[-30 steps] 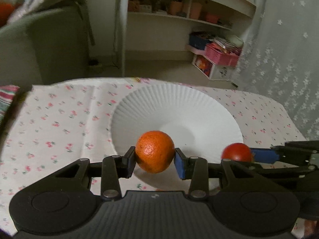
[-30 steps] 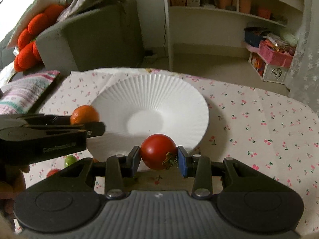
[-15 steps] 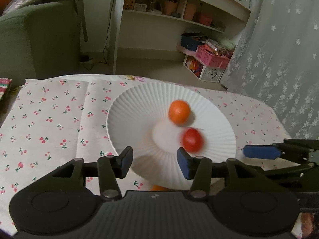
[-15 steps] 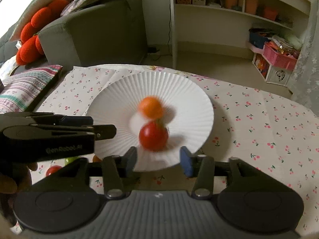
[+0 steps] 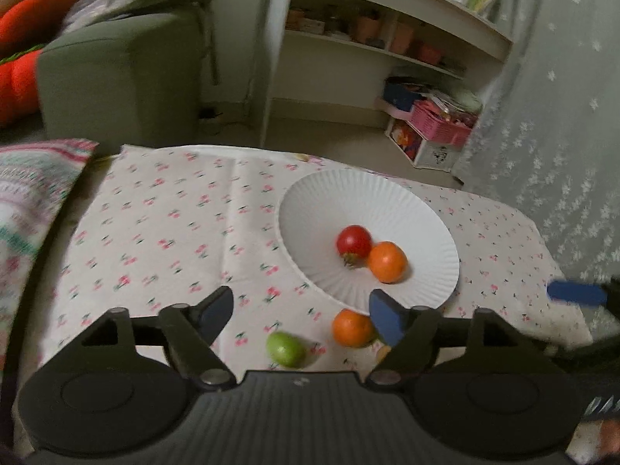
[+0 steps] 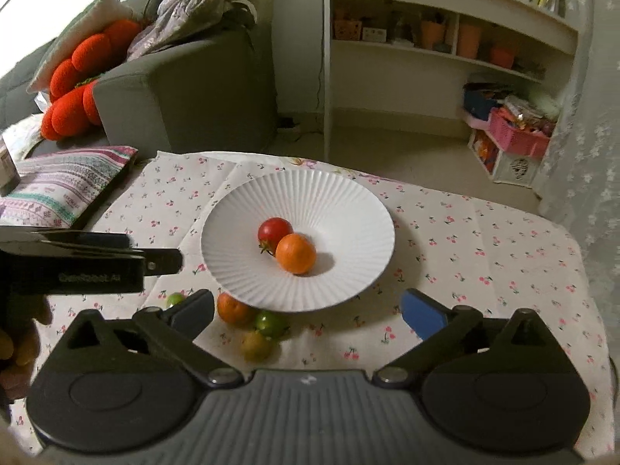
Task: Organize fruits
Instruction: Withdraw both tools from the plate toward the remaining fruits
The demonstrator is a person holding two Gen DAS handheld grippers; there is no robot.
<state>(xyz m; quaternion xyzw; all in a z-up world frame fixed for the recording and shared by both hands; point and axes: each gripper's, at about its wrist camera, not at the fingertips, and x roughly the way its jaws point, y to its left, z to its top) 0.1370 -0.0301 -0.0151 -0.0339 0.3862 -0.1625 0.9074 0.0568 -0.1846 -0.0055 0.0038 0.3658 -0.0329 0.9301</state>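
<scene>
- Leftmost on the cherry-print tablecloth [image 6: 465, 232]: a small green fruit [image 6: 175, 299], just ahead of the right claw's left finger, only partly seen.
- Left gripper [image 5: 300, 312]: spread wide, pinching nothing, hanging above the near edge of the cloth.
- Directly between and just ahead of its fingers: a green fruit [image 5: 285, 348] and, to the right of it, a loose orange [image 5: 352, 327] tucked against the near rim of the white ribbed plate [image 5: 310, 209]. Roundish, so no long axis to line up with.
- Partly hidden behind the blue pad: a yellowish fruit [image 5: 381, 352].
- In the plate's hollow, touching each other: a red tomato [image 5: 353, 241] and an orange [image 5: 387, 262], probably already sorted.
- Right gripper [image 6: 306, 312]: also spread and bare, centred on the plate's near rim; loose cluster lying low and to its left.
- Judgement: left claw nearer and better lined up for the loose orange or green fruit; short forward and downward reach needed.
</scene>
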